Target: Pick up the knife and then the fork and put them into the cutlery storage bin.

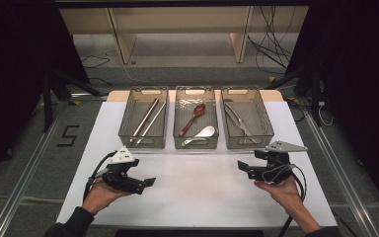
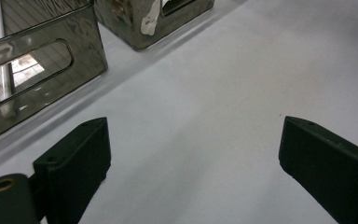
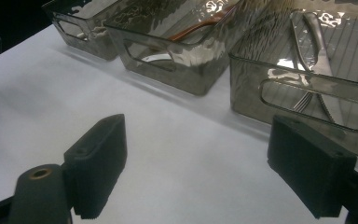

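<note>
Three smoky clear bins stand in a row at the back of the white table (image 1: 197, 182). The left bin (image 1: 143, 118) holds metal chopsticks (image 1: 146, 120). A red-brown spoon (image 1: 193, 118) and a white spoon (image 1: 202, 134) lie in the middle bin (image 1: 195, 123). In the right bin (image 1: 246, 123) rest a fork and knife (image 1: 239, 120). My left gripper (image 1: 147, 183) hovers open over the table's front left, its jaws wide apart (image 2: 193, 149). My right gripper (image 1: 243, 168) is open near the front right, in front of the right bin (image 3: 307, 88), with nothing between its jaws (image 3: 196, 158).
Bare white table surface lies between the two grippers and the bins. Dark tripod legs (image 1: 47, 98) and cables (image 1: 271, 44) stand on the floor beyond the table. A wooden shelf frame (image 1: 177, 29) is at the back.
</note>
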The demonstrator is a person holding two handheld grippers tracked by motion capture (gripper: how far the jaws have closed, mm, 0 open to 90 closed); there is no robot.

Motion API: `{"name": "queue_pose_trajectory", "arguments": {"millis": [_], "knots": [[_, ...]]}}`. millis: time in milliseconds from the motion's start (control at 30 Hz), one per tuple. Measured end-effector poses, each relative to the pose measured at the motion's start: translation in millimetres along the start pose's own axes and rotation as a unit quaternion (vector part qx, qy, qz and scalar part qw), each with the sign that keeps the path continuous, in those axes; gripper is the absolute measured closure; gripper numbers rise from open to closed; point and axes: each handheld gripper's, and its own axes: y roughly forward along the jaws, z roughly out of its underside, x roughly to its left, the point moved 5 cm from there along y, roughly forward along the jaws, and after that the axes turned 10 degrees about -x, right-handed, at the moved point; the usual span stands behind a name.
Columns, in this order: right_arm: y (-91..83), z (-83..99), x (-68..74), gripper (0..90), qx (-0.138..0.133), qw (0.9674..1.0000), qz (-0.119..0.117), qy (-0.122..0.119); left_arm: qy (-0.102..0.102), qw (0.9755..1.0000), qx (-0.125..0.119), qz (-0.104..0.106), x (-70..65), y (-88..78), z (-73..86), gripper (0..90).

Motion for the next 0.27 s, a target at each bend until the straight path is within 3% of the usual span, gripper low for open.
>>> {"name": "queue_pose_trajectory", "arguments": {"millis": [267], "knots": [[0.2, -0.1, 1.2, 20.7, 0.000, 1.0000, -0.001, -0.003, -0.004, 1.0000, -0.001, -0.001, 0.4, -0.3, 0.2, 8.6]]}}
